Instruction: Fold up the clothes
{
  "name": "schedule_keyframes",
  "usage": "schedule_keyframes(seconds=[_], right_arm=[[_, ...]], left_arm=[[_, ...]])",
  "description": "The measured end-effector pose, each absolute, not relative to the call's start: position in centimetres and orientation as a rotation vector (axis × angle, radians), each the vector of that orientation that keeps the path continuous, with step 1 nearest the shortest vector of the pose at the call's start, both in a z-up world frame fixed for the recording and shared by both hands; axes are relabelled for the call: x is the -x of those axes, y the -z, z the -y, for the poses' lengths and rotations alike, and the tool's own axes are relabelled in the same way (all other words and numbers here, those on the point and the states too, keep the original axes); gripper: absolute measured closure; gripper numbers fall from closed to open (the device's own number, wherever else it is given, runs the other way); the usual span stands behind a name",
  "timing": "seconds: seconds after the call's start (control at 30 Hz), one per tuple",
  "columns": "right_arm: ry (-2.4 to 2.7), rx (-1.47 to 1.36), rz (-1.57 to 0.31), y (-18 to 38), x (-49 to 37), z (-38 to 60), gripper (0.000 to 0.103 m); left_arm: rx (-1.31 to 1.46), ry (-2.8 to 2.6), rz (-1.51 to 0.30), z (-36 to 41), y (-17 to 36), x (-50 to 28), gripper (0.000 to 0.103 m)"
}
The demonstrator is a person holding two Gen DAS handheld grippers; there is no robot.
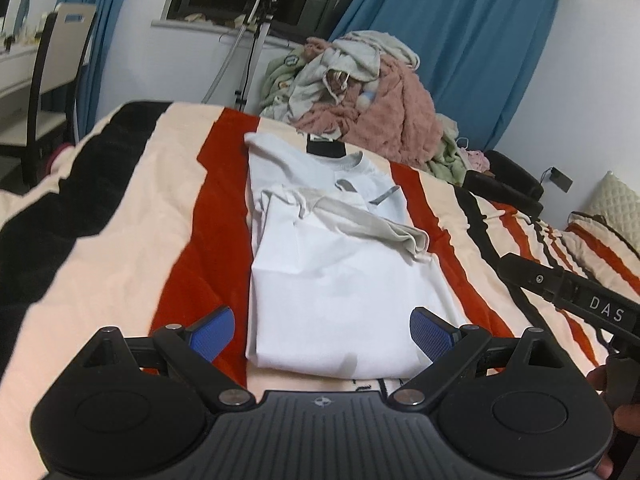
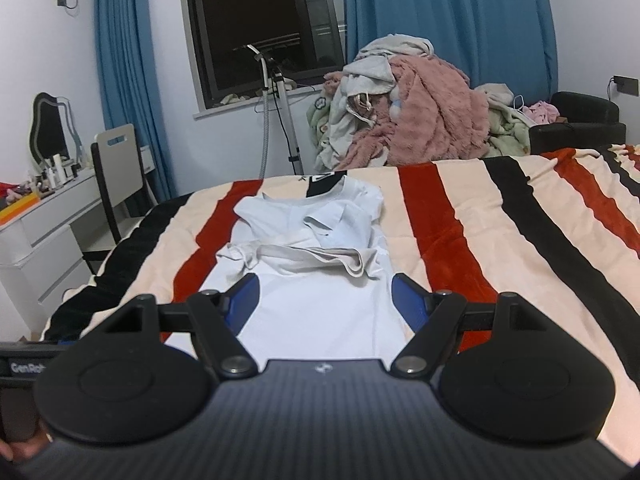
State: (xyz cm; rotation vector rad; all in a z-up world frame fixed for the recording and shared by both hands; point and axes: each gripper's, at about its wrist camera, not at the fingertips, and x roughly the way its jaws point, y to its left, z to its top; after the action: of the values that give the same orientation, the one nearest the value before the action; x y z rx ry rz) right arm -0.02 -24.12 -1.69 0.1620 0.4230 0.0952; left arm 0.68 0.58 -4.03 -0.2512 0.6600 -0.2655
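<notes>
A folded white garment (image 1: pixel 340 280) (image 2: pixel 320 308) lies on the striped blanket, with a grey sleeve band (image 1: pixel 372 222) (image 2: pixel 316 258) draped across its far part. Beyond it lies a folded pale blue T-shirt (image 1: pixel 304 168) (image 2: pixel 320 216) with a black patch at its collar. My left gripper (image 1: pixel 324 336) hovers open above the white garment's near edge, holding nothing. The right gripper (image 2: pixel 326 296) is open too, its blue pads either side of the white garment, nothing held. In the left wrist view the right gripper's black body (image 1: pixel 572 292) shows at the right.
The striped cream, red and black blanket (image 1: pixel 120 240) (image 2: pixel 480 248) covers the bed. A heap of pink and grey clothes (image 1: pixel 360 92) (image 2: pixel 408 112) sits past the far edge. A chair (image 2: pixel 116 184) and a white desk (image 2: pixel 44 232) stand at left, a black armchair (image 2: pixel 576 124) at right.
</notes>
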Motion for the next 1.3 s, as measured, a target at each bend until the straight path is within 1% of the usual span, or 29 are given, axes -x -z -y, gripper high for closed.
schedule_keyframes(seconds=[0.27, 0.4, 0.53, 0.57, 0.67, 0.73, 0.8, 0.83, 0.87, 0.9, 0.93, 1.0, 1.03, 1.07, 1.1, 1.17, 1.2, 1.23, 1.27, 1.3], right_arm=[[-0.049, -0.222, -0.510, 2.8, -1.1, 25.1, 0.028], [-0.030, -0.276, -0.550, 3.4, -1.6, 25.7, 0.028], [-0.034, -0.353, -0.591, 4.1, -1.9, 26.5, 0.028], [-0.039, -0.388, -0.606, 4.4, -2.0, 26.7, 0.027], [-0.081, -0.625, -0.676, 6.9, -2.4, 27.9, 0.027], [-0.109, -0.783, -0.720, 8.5, -2.6, 28.6, 0.027], [-0.138, -0.942, -0.761, 10.1, -2.8, 29.4, 0.027], [-0.153, -1.022, -0.781, 11.0, -2.9, 29.8, 0.027], [-0.167, -1.102, -0.800, 11.8, -3.1, 30.2, 0.028], [-0.182, -1.182, -0.819, 12.6, -3.2, 30.6, 0.028], [-0.193, -1.248, -0.836, 13.3, -3.3, 30.8, 0.028], [-0.189, -1.278, -0.861, 14.3, -3.7, 30.1, 0.028], [-0.181, -1.282, -0.875, 14.7, -3.9, 29.8, 0.028], [-0.160, -1.281, -0.878, 15.0, -4.1, 29.6, 0.033], [-0.138, -1.280, -0.880, 15.3, -4.2, 29.5, 0.037], [-0.095, -1.293, -0.862, 15.7, -4.3, 29.7, 0.054], [-0.076, -1.294, -0.850, 15.7, -4.3, 29.9, 0.059], [-0.052, -1.287, -0.840, 15.7, -4.3, 30.2, 0.071], [-0.031, -1.276, -0.831, 15.7, -4.3, 30.4, 0.079], [-0.014, -1.273, -0.817, 15.7, -4.1, 30.5, 0.081]], left_arm=[[0.428, 0.318, -0.805, -1.1, 6.8, -2.0, 0.007], [0.507, 0.319, -0.895, -1.1, 9.1, -2.9, 0.007], [0.669, 0.329, -0.967, -1.8, 11.9, -4.5, 0.007], [0.714, 0.324, -0.971, -2.0, 12.5, -5.0, 0.007], [0.839, 0.314, -0.933, -3.1, 13.6, -6.2, 0.010], [0.879, 0.311, -0.903, -3.4, 14.1, -6.7, 0.015], [0.906, 0.306, -0.878, -3.5, 14.4, -7.2, 0.028], [0.912, 0.300, -0.869, -3.4, 14.6, -7.4, 0.030], [0.917, 0.291, -0.863, -3.4, 14.7, -7.7, 0.036], [0.917, 0.282, -0.857, -3.2, 14.7, -7.9, 0.044], [0.916, 0.273, -0.852, -3.1, 14.7, -8.1, 0.050], [0.908, 0.252, -0.840, -3.0, 14.7, -8.3, 0.070], [0.907, 0.245, -0.833, -3.1, 14.7, -8.4, 0.075], [0.906, 0.239, -0.827, -3.1, 14.7, -8.4, 0.087], [0.912, 0.239, -0.816, -3.2, 14.6, -8.3, 0.092], [0.924, 0.247, -0.786, -3.4, 14.3, -8.0, 0.095], [0.929, 0.251, -0.772, -3.5, 14.1, -7.9, 0.095], [0.925, 0.255, -0.758, -3.6, 13.8, -7.8, 0.096], [0.923, 0.259, -0.748, -3.7, 13.5, -7.6, 0.096], [0.921, 0.263, -0.739, -3.7, 13.3, -7.4, 0.097]])
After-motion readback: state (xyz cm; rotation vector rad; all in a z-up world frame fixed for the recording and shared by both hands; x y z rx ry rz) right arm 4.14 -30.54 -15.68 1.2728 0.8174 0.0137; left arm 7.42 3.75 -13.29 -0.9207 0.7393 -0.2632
